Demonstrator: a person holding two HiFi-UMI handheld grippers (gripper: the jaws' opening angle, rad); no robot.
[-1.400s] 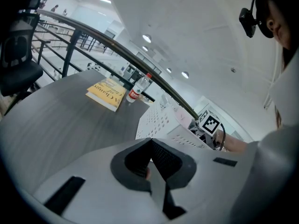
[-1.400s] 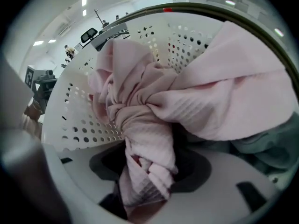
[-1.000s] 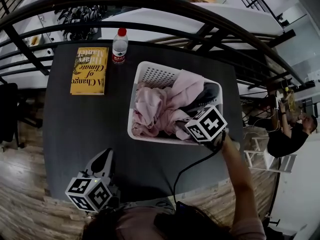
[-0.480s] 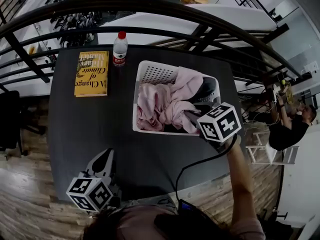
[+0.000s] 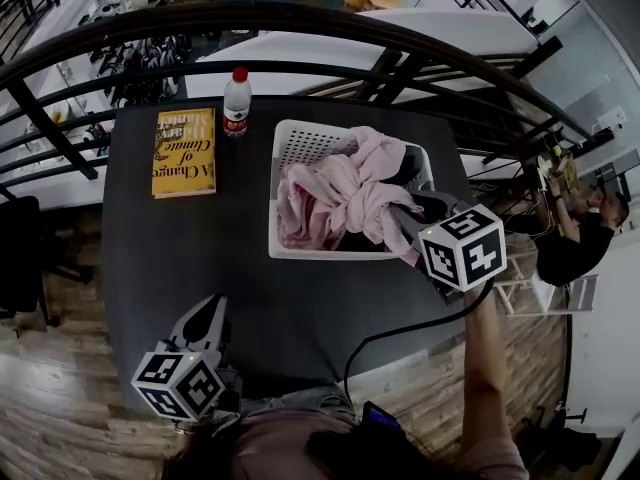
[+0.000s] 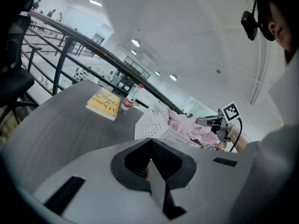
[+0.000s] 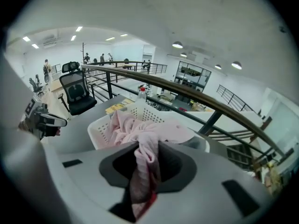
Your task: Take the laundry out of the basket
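Laundry (image 5: 335, 193): pink garment heaped in the white basket (image 5: 290, 138), one fold raised.
Right gripper (image 7: 147, 157): jaws have just been closing and now pinch that fold.
Left gripper (image 6: 150, 148): jaws together, empty.
Technique: lift high so trailing cloth clears the rim without dragging the basket.

Head view dim, low contrast. Gripper views bright from ceiling lights (image 7: 176, 45); heavy fisheye, dark vignetted corners, near foreground soft.

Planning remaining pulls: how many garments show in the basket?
2: pink garment heaped across the basket, in the right hand-held gripper; dark garment at its right end. More may hide underneath.
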